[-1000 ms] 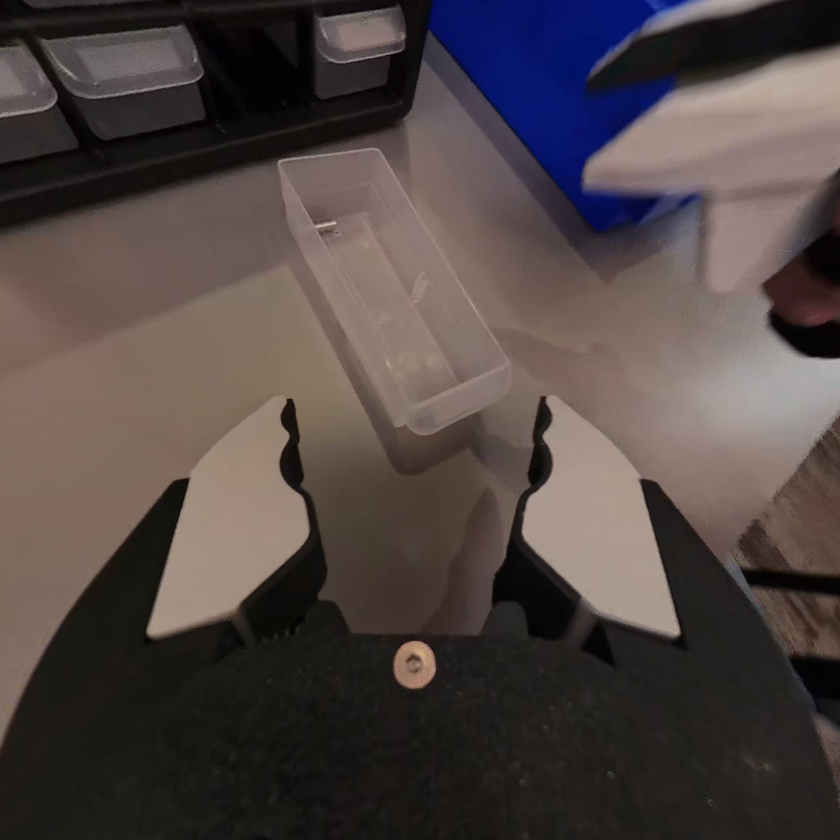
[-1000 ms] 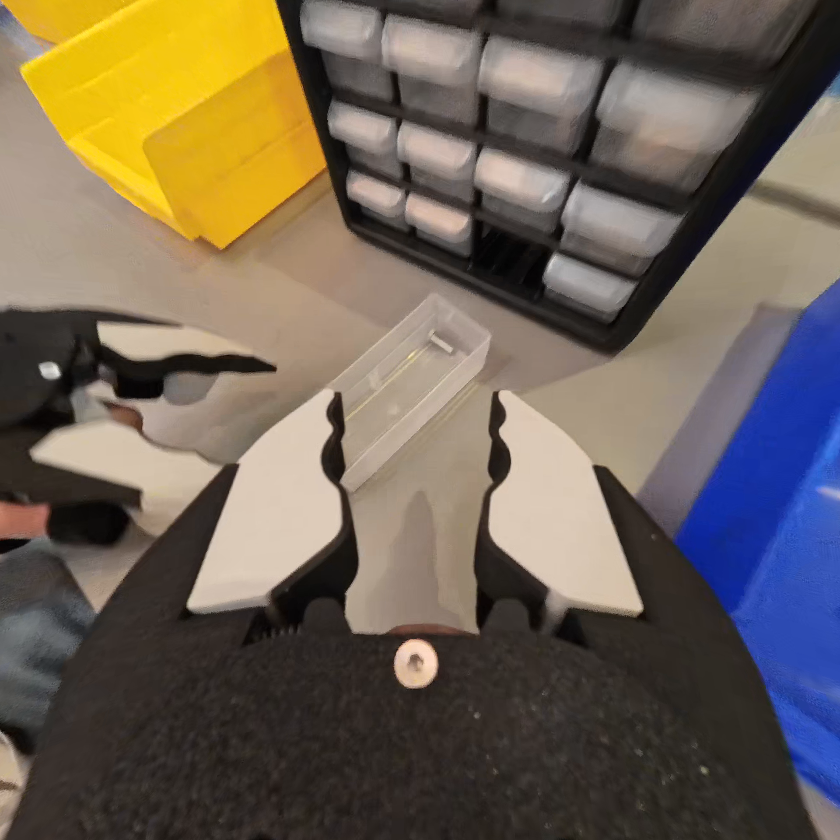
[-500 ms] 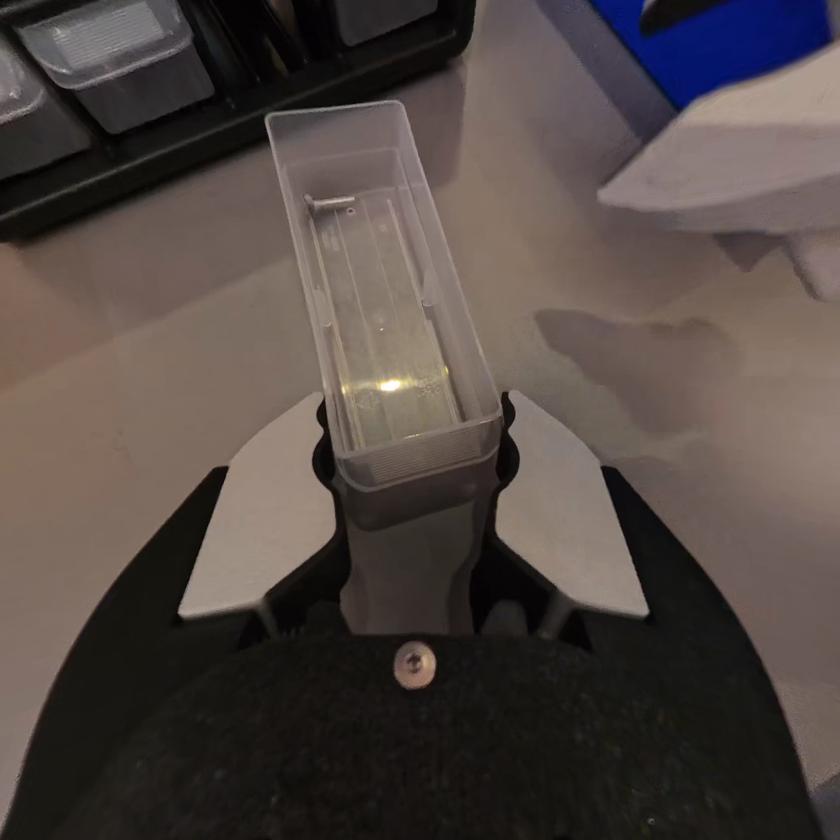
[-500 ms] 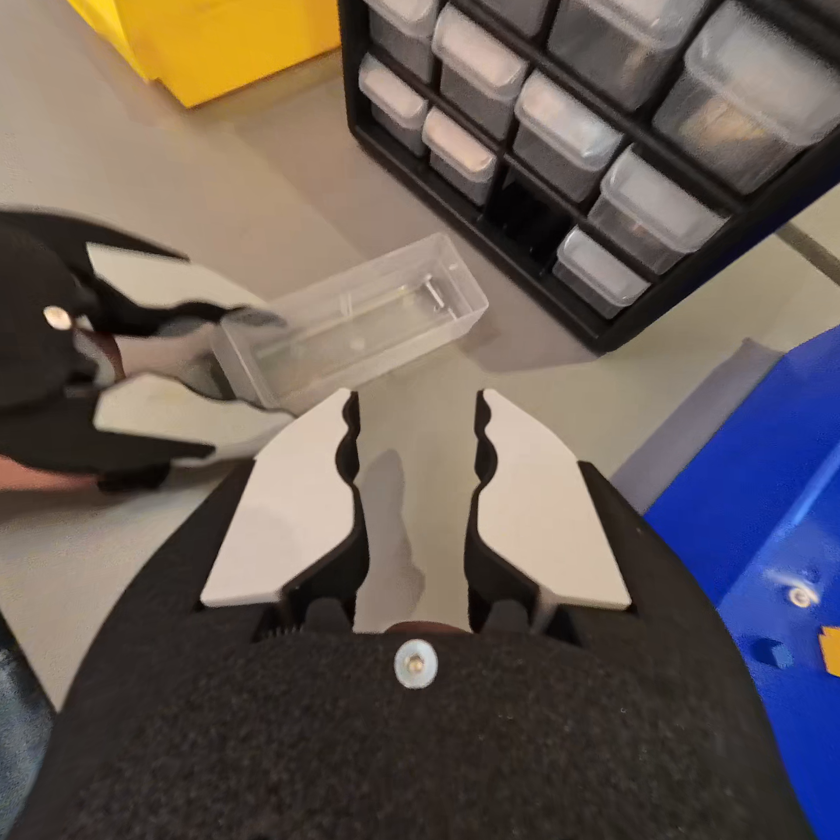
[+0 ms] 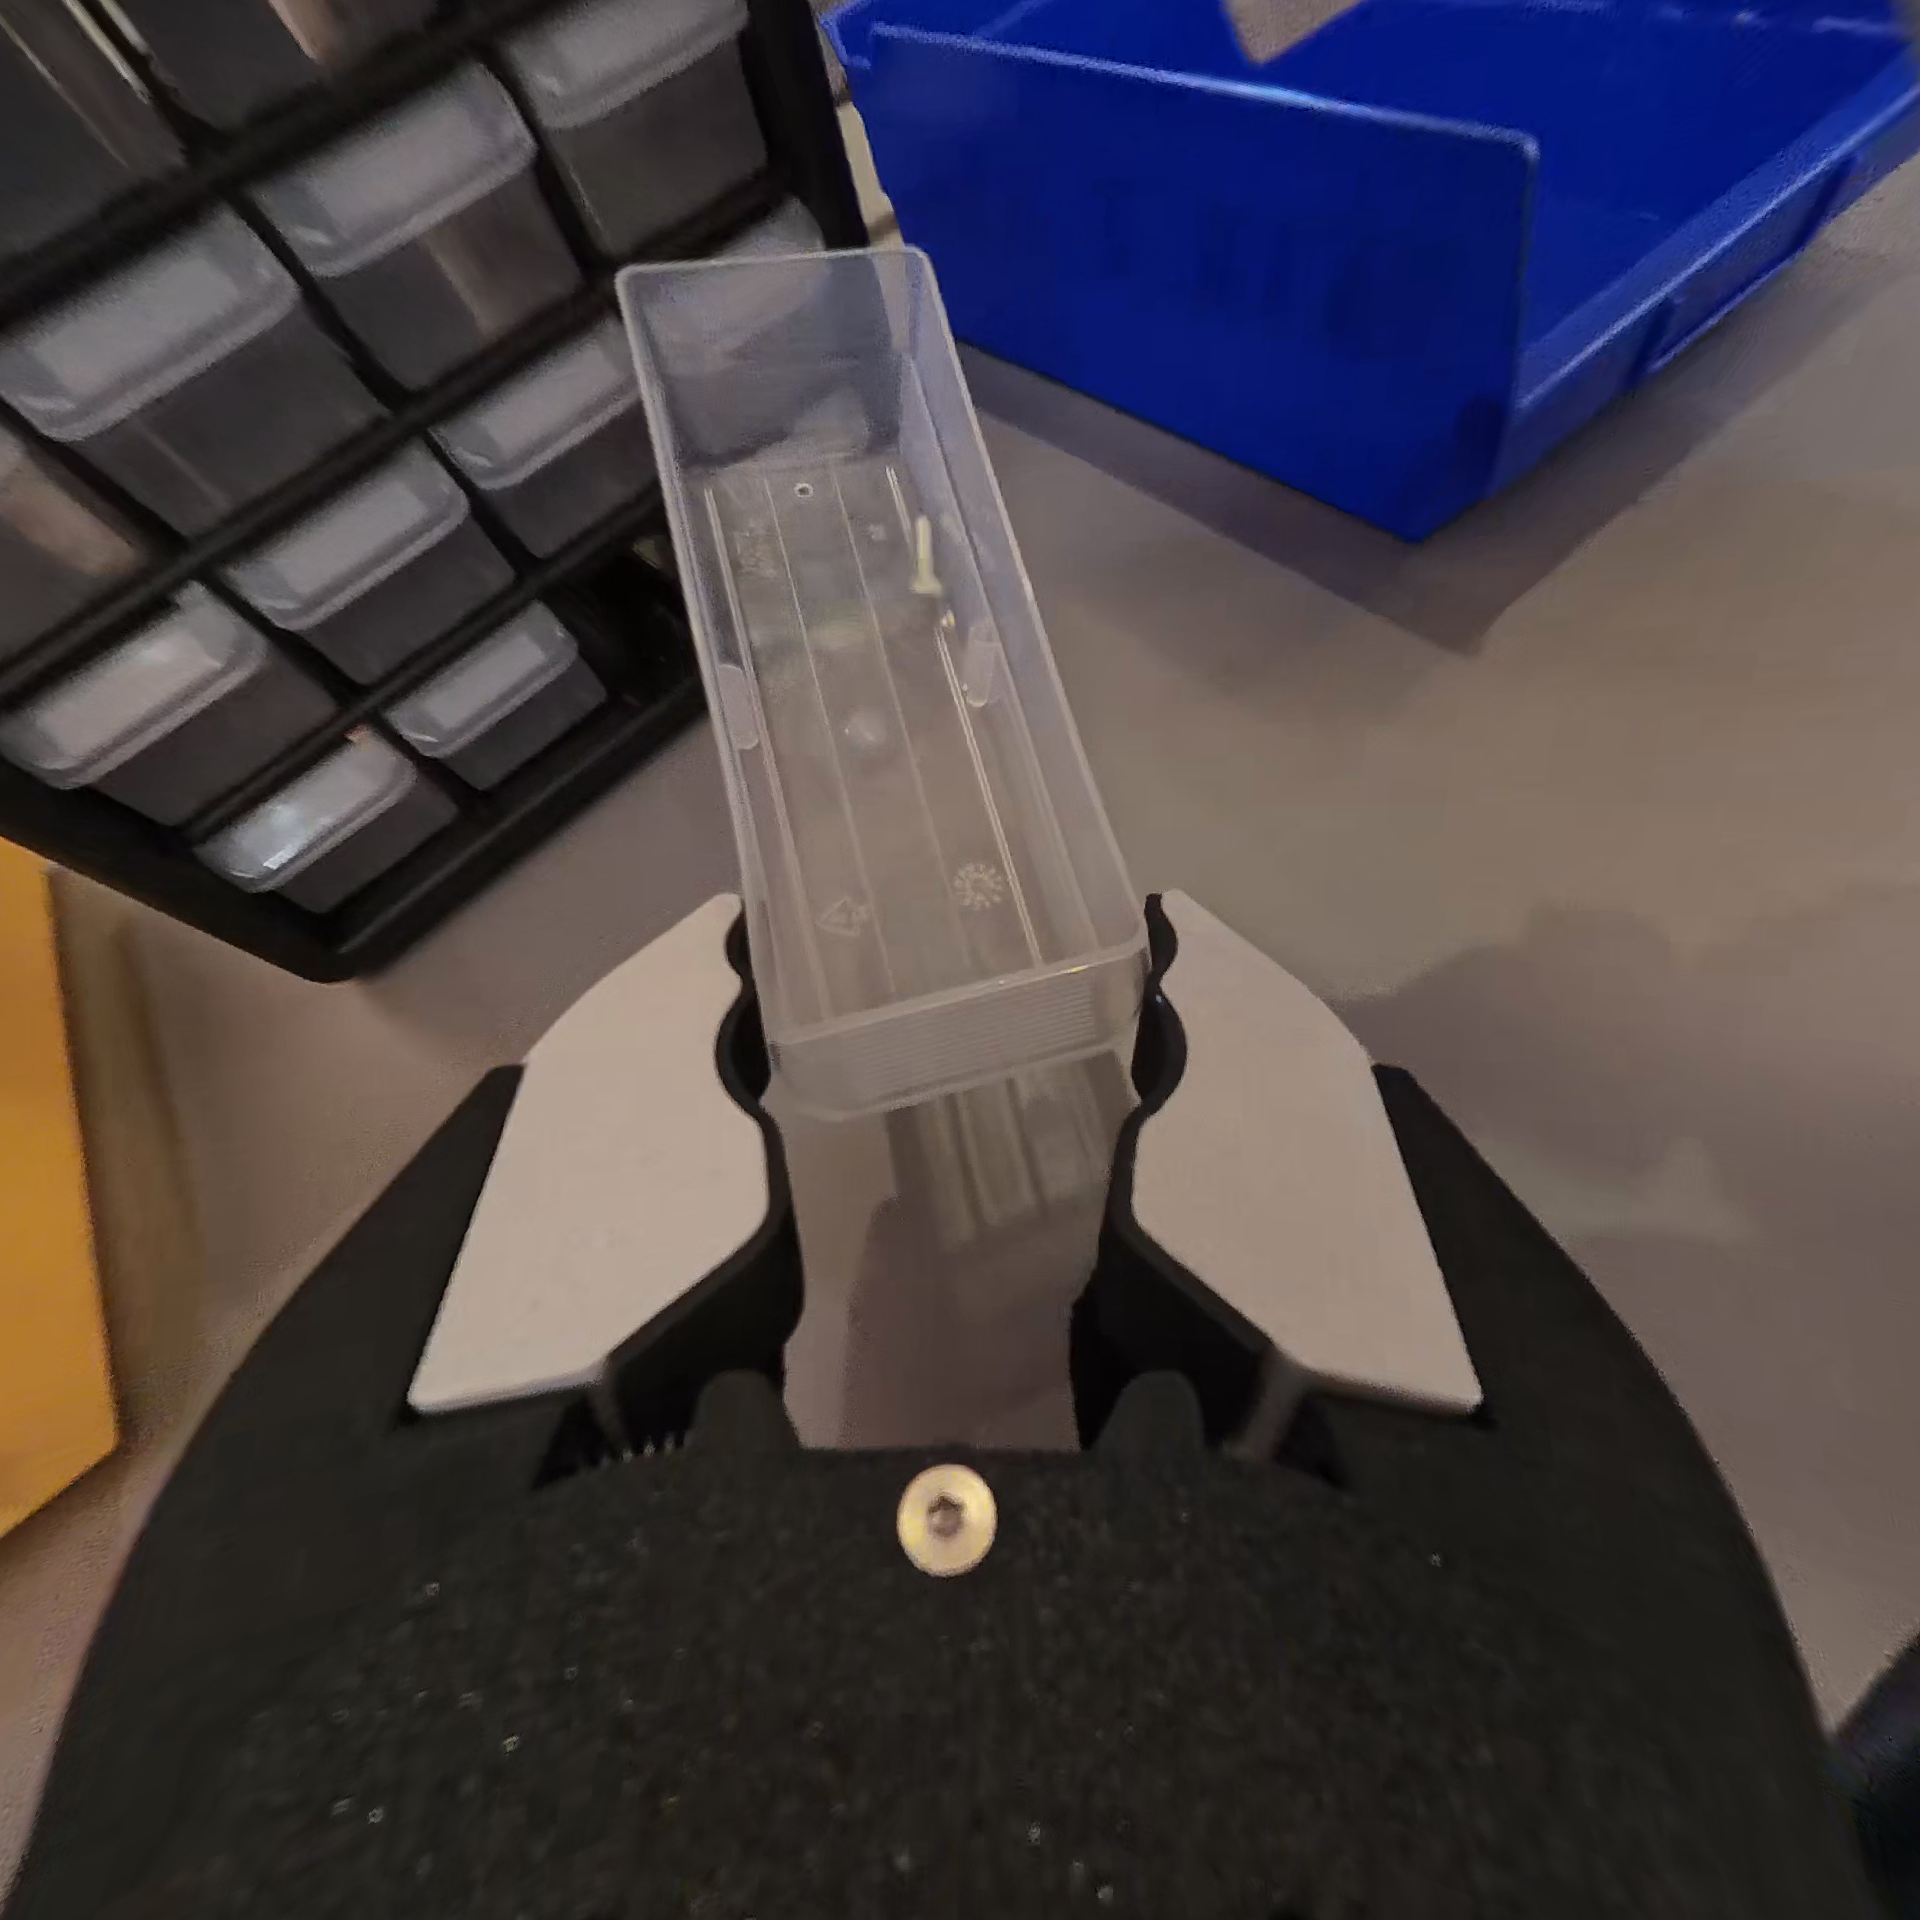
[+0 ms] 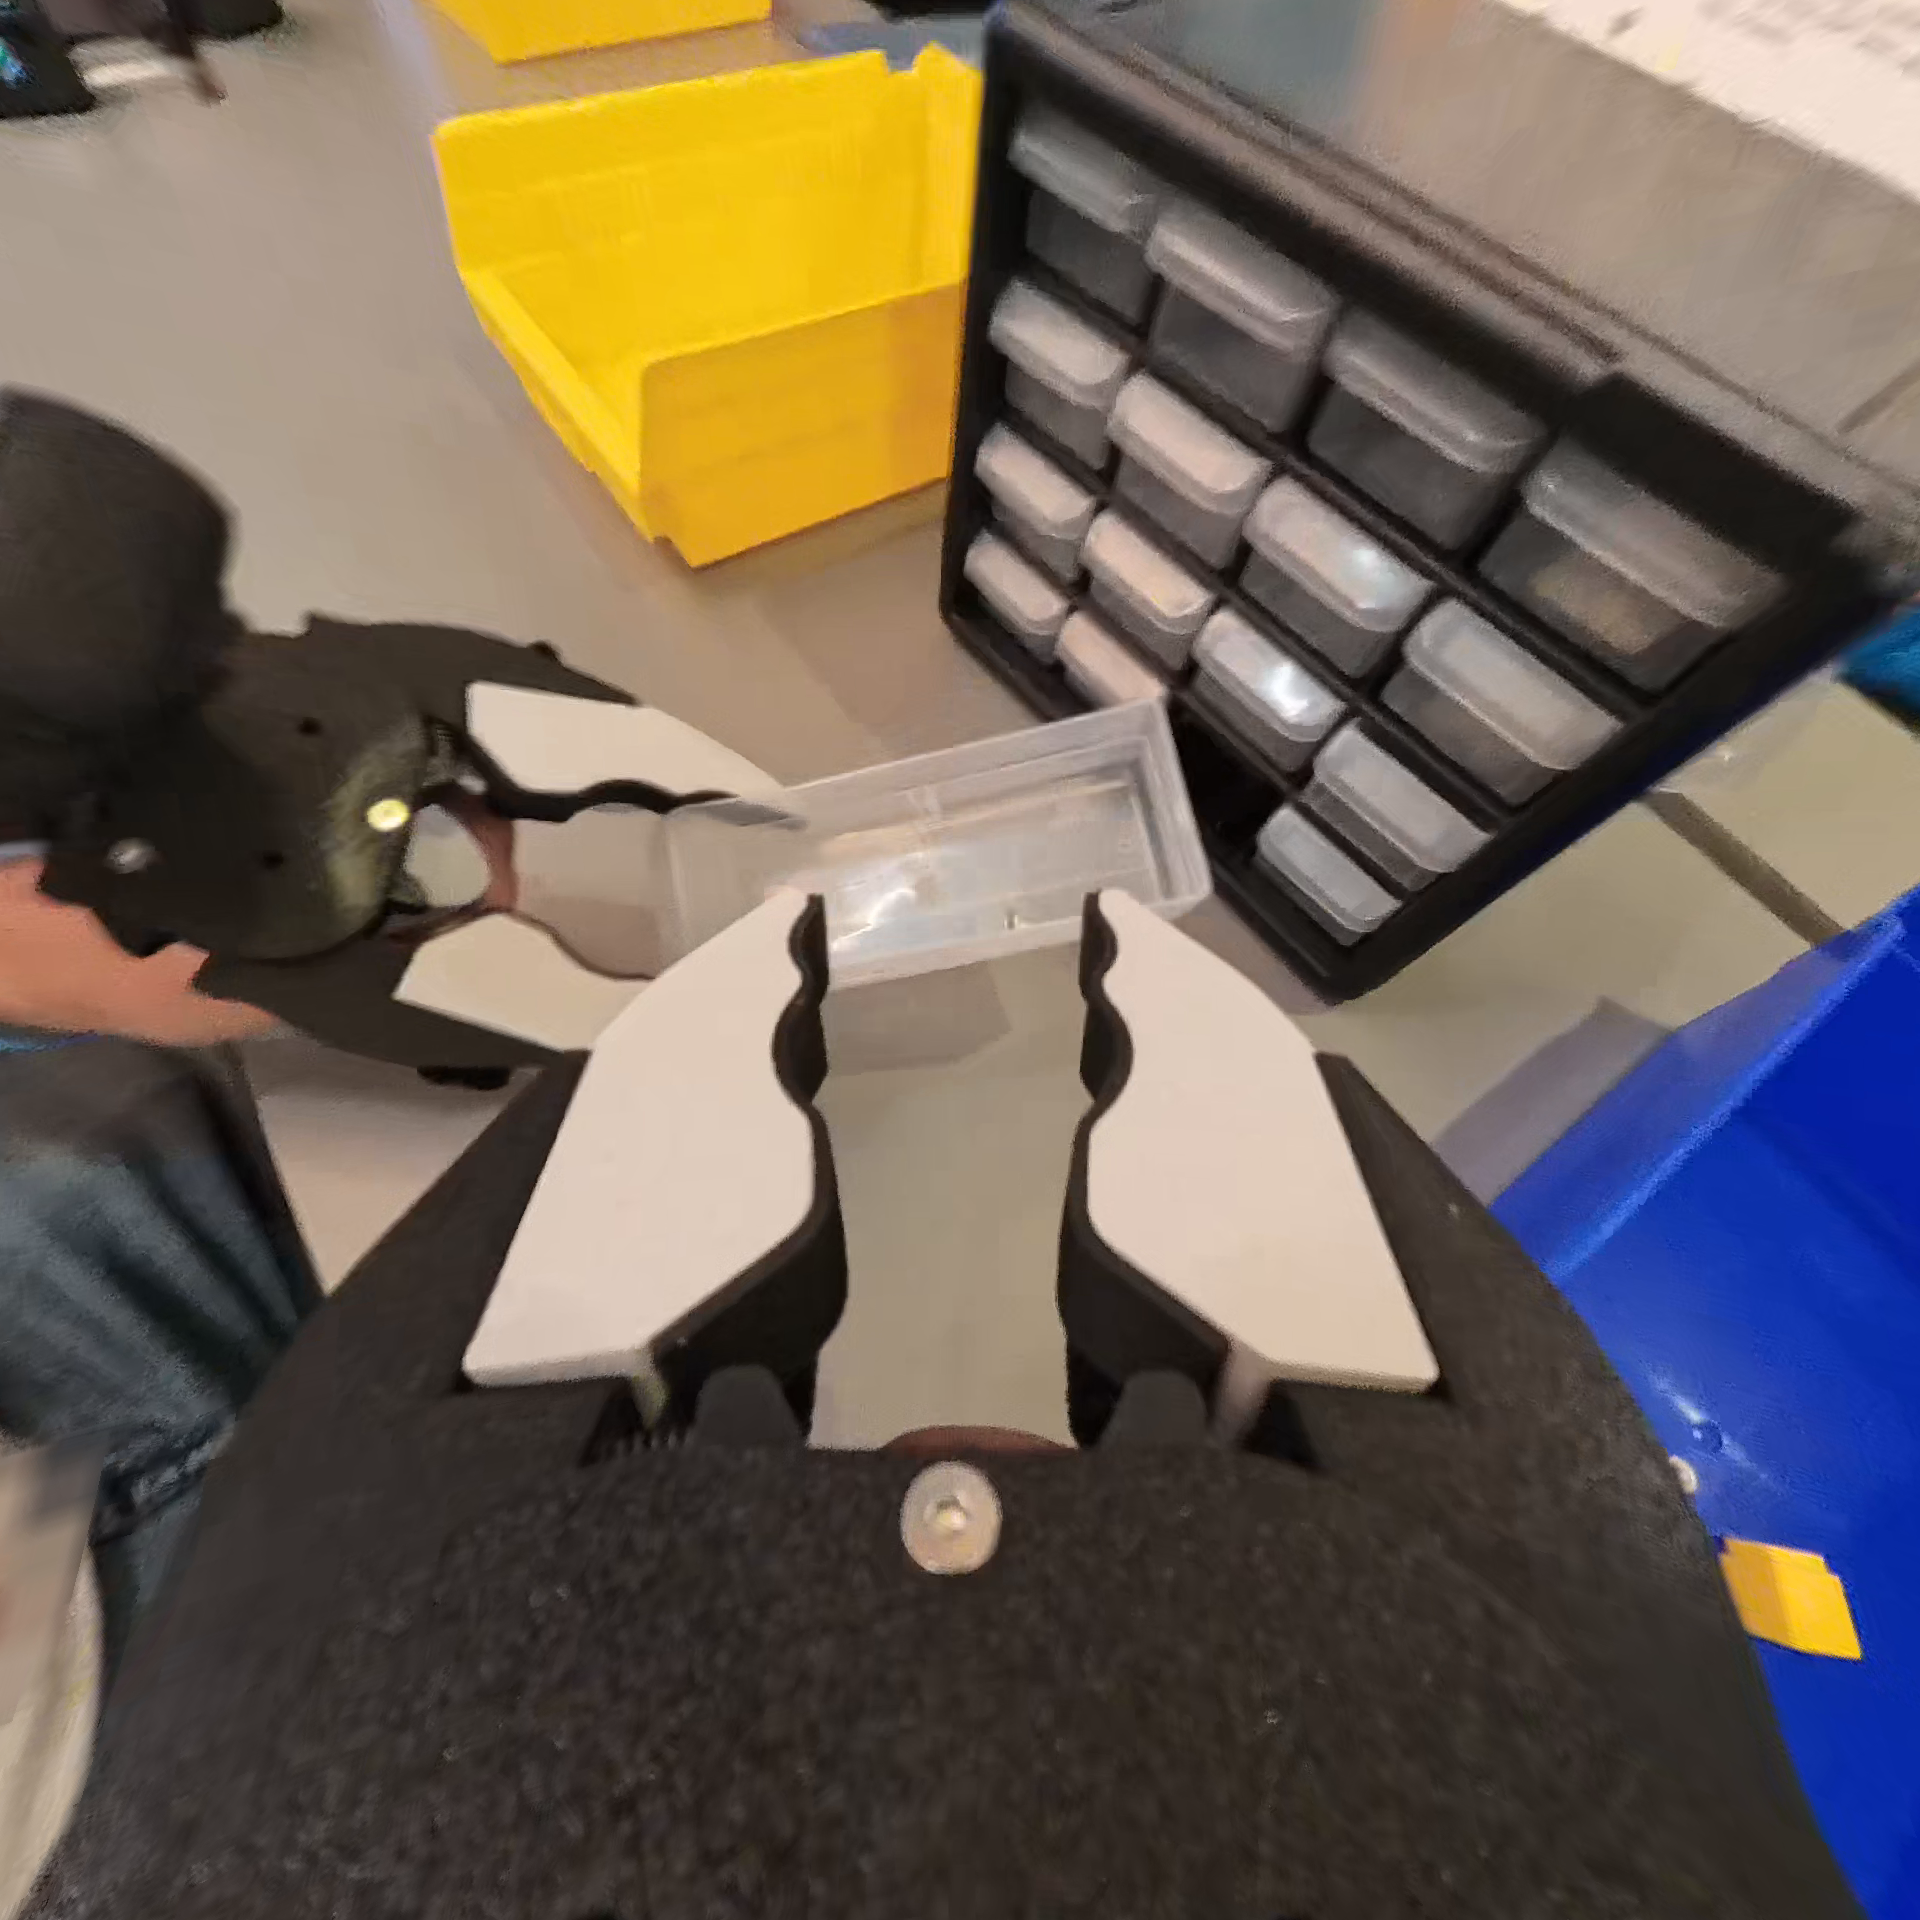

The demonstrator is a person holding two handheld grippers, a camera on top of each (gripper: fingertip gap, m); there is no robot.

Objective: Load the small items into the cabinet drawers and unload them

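Left wrist view: the left gripper (image 5: 940, 966) clamps the near end of a clear plastic drawer (image 5: 873, 665), which reaches straight ahead from the fingertips. A small metal screw (image 5: 923, 558) lies toward the drawer's far end, right of centre. Ahead and to the left stands the black drawer cabinet (image 5: 312, 499) with its grey drawers pushed in; ahead to the right is a blue bin (image 5: 1351, 260). Half a second ago the drawer lay lower, the screw sat at its far left corner, and the right gripper crossed the upper right; it no longer shows here.

Right wrist view: the right gripper (image 6: 945, 935) hangs with its jaws apart, gripping nothing. Just beyond its tips the drawer (image 6: 997, 842) is held off the table (image 6: 312, 364) by the left gripper (image 6: 717, 821), its far end near an empty cabinet (image 6: 1403, 520) slot. A yellow bin (image 6: 727, 343) sits far ahead on the left.
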